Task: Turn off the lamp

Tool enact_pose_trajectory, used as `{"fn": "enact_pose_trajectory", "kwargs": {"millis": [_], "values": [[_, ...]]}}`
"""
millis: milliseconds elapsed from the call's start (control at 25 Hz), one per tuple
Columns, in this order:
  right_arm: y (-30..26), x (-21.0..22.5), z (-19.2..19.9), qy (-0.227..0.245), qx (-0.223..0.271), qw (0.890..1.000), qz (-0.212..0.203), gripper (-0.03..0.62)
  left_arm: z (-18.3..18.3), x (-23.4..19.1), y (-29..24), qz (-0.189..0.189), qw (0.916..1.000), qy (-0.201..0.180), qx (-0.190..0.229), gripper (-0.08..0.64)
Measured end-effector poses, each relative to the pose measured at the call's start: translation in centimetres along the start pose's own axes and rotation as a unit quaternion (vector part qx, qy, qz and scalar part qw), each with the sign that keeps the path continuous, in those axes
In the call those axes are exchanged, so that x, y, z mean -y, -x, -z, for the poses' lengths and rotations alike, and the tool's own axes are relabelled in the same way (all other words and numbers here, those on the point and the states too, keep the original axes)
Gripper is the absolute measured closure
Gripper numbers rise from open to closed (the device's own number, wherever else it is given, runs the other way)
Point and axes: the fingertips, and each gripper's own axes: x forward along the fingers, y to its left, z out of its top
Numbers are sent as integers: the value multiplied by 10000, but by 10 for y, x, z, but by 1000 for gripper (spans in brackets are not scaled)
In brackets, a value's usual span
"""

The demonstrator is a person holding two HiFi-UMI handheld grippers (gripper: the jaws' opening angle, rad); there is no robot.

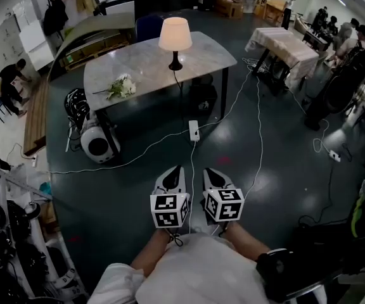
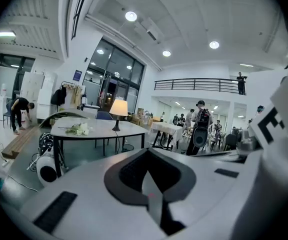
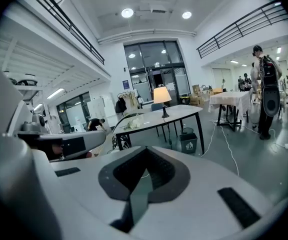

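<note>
Lamp (image 1: 175,40), shade glowing, stands on the grey table (image 1: 138,65), right of its middle. Its cord drops over the table's front edge to a power strip (image 1: 194,130) on the floor. White flowers (image 1: 122,87) lie on the table's left part. Left gripper (image 1: 177,170) and right gripper (image 1: 210,171) are both clenched on nothing, side by side, well short of the table. Their cubes carry black-and-white square markers; print on the bin (image 3: 188,143) under the table is too small to read.

lamp (image 1: 175,38) on table (image 1: 144,65) (flowers (image 1: 121,87) left)

Lamp (image 1: 175,38) switch too small to tell, perhaps hidden.
</note>
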Motion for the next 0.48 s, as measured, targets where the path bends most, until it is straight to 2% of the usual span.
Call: {"fn": "enact_pose_trajectory", "kwargs": {"millis": [480], "values": [[-23,-18,7,-395,-120,9990,172,593,0,-38,5,134,9997,-132,-156,551]]}}
